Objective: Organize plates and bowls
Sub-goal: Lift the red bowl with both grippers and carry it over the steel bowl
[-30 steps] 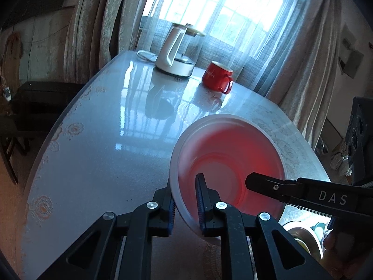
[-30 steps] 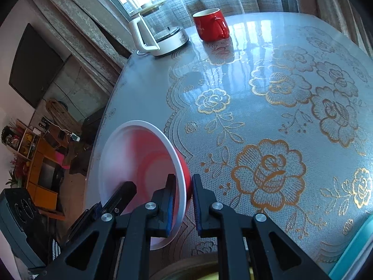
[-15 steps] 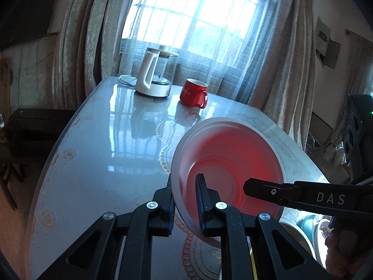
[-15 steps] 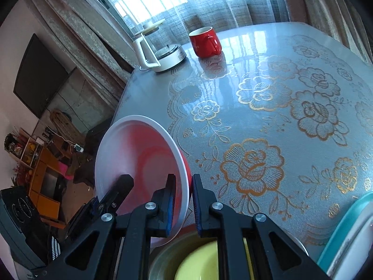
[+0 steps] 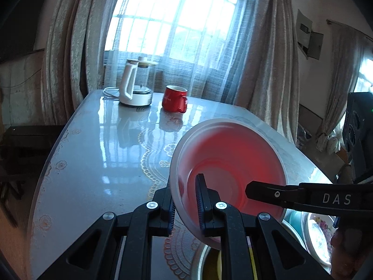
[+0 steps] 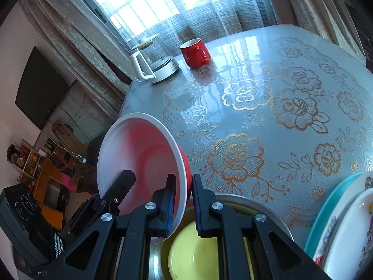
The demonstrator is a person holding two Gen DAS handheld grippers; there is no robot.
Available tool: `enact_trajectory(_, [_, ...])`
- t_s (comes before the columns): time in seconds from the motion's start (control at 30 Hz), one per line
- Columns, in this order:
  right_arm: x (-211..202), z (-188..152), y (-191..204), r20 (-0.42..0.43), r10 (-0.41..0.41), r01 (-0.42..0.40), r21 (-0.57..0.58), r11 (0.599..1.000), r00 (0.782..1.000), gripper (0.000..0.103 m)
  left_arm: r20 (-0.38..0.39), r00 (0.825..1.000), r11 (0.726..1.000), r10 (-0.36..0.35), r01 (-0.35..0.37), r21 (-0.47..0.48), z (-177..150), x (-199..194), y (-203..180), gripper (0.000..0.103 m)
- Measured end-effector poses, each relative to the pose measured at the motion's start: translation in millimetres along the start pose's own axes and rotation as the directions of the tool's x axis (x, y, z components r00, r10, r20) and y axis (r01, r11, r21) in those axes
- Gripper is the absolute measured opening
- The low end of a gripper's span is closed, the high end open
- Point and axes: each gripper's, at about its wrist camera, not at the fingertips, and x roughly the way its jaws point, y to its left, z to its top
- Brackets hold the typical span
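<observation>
The left gripper (image 5: pixel 185 200) has its jaws clamped on the near rim of a red bowl (image 5: pixel 233 163), held tilted above the table (image 5: pixel 98 154). The right gripper (image 5: pixel 250 190), marked DAS, reaches in from the right edge and grips the bowl's other side. A kettle (image 5: pixel 135 86) and a red mug (image 5: pixel 174 99) stand near the table's far edge, by the window. At the near right corner lie a metal bowl (image 5: pixel 202 261) and a flowered plate (image 5: pixel 318 235).
</observation>
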Motion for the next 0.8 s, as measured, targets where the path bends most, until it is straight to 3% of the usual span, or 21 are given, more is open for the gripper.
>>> enact_trajectory(0.37, [-35, -24, -22, 0.05, -0.023, 0.02, 0.049, 0.999, 0.999, 0.014, -0.005, 0.998, 0.993, -0.057, 0.057, 0.099, -11, -7, -33, 0.016])
enact_trajectory(0.8, [-45, -43, -47, 0.041, 0.0, -0.004, 0.104, 0.995, 0.999, 0.014, -0.001, 0.996, 0.985, -0.085, 0.084, 0.15, -20, -13, -52, 0.016])
